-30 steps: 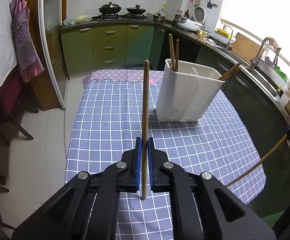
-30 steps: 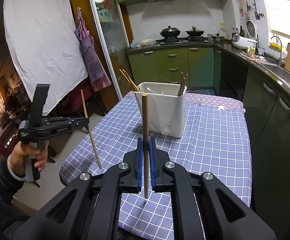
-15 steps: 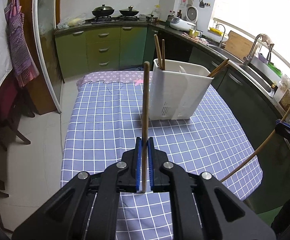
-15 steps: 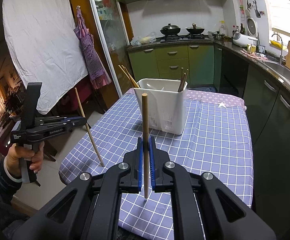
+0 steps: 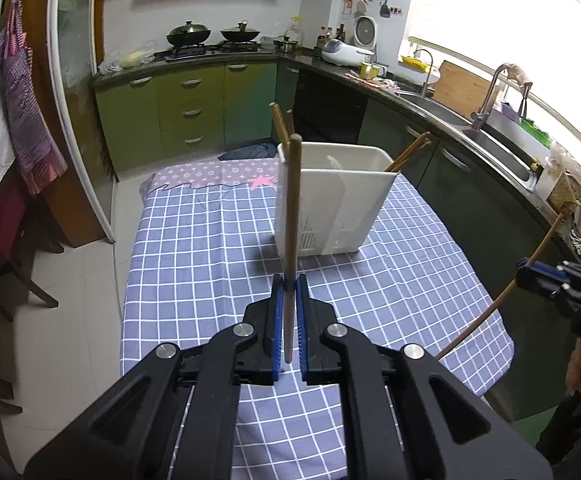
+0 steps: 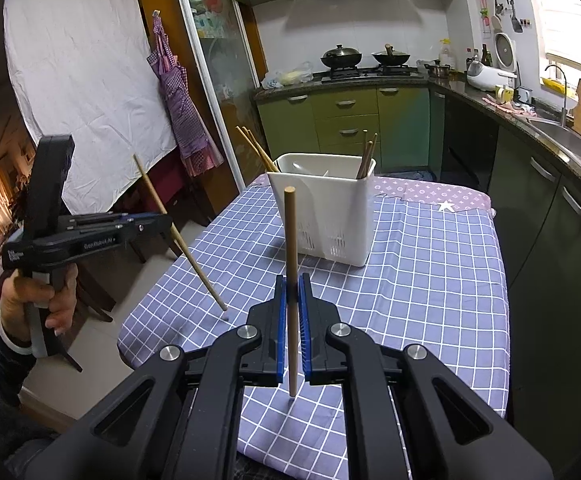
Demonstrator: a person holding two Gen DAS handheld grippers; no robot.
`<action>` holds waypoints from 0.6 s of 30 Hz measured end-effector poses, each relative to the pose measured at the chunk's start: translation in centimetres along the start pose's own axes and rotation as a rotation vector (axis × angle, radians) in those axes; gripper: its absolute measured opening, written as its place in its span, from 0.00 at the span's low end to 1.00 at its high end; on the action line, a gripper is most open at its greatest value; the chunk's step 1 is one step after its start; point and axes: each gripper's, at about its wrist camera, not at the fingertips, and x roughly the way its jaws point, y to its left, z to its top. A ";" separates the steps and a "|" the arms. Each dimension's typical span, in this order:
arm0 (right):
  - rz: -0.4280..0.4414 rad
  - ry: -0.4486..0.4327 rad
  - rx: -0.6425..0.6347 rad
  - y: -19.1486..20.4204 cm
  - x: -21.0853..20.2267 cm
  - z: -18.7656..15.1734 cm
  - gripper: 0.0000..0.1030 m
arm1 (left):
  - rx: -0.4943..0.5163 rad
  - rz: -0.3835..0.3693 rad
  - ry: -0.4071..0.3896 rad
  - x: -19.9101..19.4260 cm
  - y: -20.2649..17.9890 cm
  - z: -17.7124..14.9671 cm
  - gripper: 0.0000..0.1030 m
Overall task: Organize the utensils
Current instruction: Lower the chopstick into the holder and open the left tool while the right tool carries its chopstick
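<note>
Left gripper (image 5: 287,292) and right gripper (image 6: 291,294): each pinching one round wooden chopstick (image 5: 292,216), upright. White perforated plastic caddy (image 5: 330,204), far on checked-cloth desk (image 5: 194,248), holds further chopsticks (image 6: 255,148).

- A holder (image 5: 332,204) was set on the table (image 5: 194,248), toward its far end.
- Chopsticks (image 6: 258,150) were stood in the holder's left and right ends.
- One chopstick (image 5: 292,240) was held upright in the left gripper (image 5: 289,292), before the holder.
- Another chopstick (image 6: 291,280) was held upright in the right gripper (image 6: 292,292).
- Cabinets (image 5: 186,116) were seen behind the table.
</note>
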 end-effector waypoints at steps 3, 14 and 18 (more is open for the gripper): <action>-0.002 0.002 0.000 -0.1 0.1 0.0 0.07 | 0.016 -0.011 -0.009 -0.6 -0.7 1.1 0.06; 0.003 0.010 0.003 -0.4 0.3 -0.2 0.07 | 0.063 -0.044 -0.095 -3.7 -4.2 8.8 0.06; 0.003 0.013 0.010 -0.9 0.3 -0.3 0.07 | 0.059 -0.024 -0.177 -5.1 -4.9 12.4 0.06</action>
